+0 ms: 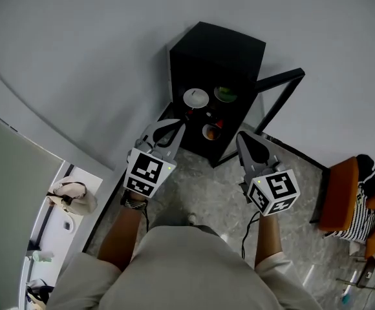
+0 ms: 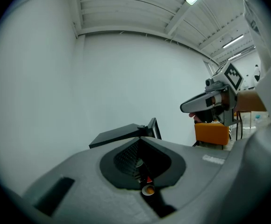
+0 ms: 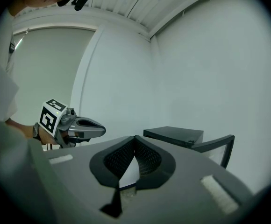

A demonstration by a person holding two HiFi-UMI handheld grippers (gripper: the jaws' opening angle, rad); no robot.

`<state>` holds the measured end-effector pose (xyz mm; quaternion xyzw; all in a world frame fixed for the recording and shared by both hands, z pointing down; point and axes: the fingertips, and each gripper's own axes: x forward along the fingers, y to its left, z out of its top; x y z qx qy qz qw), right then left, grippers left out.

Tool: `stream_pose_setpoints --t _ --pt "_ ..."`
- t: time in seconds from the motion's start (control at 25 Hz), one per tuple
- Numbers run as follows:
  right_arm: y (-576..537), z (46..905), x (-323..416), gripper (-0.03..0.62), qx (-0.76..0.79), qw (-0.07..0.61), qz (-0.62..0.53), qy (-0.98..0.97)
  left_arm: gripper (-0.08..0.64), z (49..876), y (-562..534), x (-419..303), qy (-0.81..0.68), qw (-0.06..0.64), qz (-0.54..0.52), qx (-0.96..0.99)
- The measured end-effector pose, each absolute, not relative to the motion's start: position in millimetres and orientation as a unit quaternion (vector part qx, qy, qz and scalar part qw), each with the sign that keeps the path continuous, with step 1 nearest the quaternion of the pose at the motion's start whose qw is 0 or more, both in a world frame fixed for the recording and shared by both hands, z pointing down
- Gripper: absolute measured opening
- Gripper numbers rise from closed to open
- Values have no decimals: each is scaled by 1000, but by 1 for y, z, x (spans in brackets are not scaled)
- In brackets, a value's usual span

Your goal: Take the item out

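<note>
Head view: the left gripper and right gripper are held just short of the open black cabinet, jaws pressed together on nothing. A small orange-filled cup — judged the item — is set on a lower shelf, between both tips and slightly beyond. Room on the right is bounded by the swung-out door.

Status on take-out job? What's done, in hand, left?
Done: the cabinet door stands open. In hand: nothing. The left claw and right claw are both shut and empty, short of the cabinet. Left: the whole pick. The white bowl and green bowl sit inside.
</note>
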<state>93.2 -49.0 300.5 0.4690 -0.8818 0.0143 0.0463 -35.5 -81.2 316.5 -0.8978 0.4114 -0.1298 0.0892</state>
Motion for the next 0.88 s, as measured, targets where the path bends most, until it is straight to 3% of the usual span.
stream_pose_setpoints --t 0.88 --pt "-200 369 98 8 517 92 56 -849 6 399 -263 -4 320 118 -216 -915"
